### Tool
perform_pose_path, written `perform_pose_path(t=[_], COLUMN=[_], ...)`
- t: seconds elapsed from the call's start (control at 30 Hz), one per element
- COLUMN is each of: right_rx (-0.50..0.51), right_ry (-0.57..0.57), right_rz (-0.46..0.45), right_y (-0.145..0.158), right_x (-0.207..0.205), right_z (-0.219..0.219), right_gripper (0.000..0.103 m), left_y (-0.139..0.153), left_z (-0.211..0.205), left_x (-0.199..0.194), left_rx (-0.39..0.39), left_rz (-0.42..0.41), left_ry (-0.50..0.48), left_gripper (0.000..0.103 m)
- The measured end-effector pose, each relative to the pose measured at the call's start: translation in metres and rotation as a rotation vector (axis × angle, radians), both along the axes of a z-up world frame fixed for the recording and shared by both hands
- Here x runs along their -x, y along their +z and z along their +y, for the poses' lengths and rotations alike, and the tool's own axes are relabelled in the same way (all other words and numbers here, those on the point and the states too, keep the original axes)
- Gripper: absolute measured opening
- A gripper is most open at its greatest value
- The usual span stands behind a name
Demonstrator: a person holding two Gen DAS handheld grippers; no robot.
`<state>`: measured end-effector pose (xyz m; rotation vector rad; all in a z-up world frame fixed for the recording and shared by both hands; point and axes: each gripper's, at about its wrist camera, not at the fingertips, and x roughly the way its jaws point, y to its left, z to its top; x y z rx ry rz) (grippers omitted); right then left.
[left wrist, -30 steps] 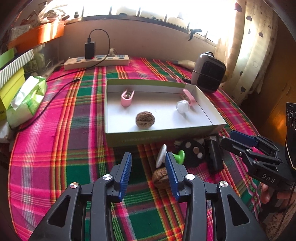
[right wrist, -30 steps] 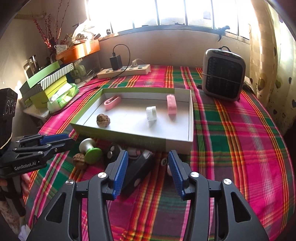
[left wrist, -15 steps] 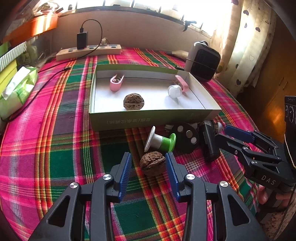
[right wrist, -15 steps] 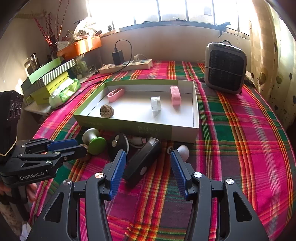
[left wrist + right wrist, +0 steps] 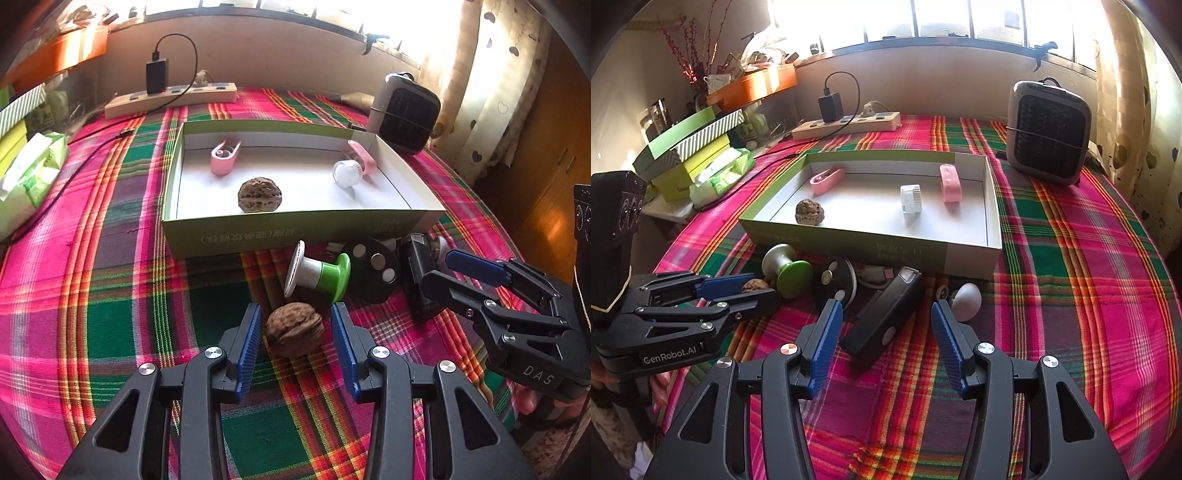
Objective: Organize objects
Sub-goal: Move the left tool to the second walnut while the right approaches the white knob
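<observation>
A green-sided white box (image 5: 280, 232) (image 5: 871, 249) holds a walnut (image 5: 259, 194), a pink clip (image 5: 224, 157), a white cap (image 5: 346, 172) and a pink case (image 5: 950, 182). In front of it lie a second walnut (image 5: 294, 329), a green-and-white spool (image 5: 317, 275) (image 5: 786, 267), a black disc (image 5: 373, 267) (image 5: 834, 280), a black rectangular device (image 5: 882, 314) and a small white egg-shaped piece (image 5: 966, 296). My left gripper (image 5: 295, 332) is open, its jaws either side of the loose walnut. My right gripper (image 5: 884, 332) is open, its jaws astride the black device.
A plaid cloth (image 5: 1071, 295) covers the table. A small heater (image 5: 1049, 133) stands at the back right, a power strip (image 5: 846, 125) with a charger at the back. Stacked boxes and a tissue pack (image 5: 720, 173) sit on the left.
My left gripper has moved forward and down so the loose walnut now sits between its jaws. My right gripper has drawn back a little and opened wider.
</observation>
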<state>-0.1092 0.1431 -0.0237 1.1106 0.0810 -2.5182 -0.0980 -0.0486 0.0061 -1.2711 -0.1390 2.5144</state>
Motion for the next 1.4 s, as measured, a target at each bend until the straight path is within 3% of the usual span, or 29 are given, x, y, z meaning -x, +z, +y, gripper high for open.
perform_pose_path(t=[0.77,1.4], right_rx=[-0.115,-0.132], right_ry=[-0.058,-0.093], right_rz=[-0.036,-0.049], right_y=[-0.015,-0.018], right_x=[0.011,0.017], right_z=[-0.013,-0.004], right_gripper=[0.052,0.052], left_y=[-0.001,-0.002], left_z=[-0.006,-0.003], left_x=[-0.001,-0.003], left_rx=[-0.006,0.000], left_rz=[0.023,0.044], left_ry=[0.009,0.002], left_gripper=[0.036,0.036])
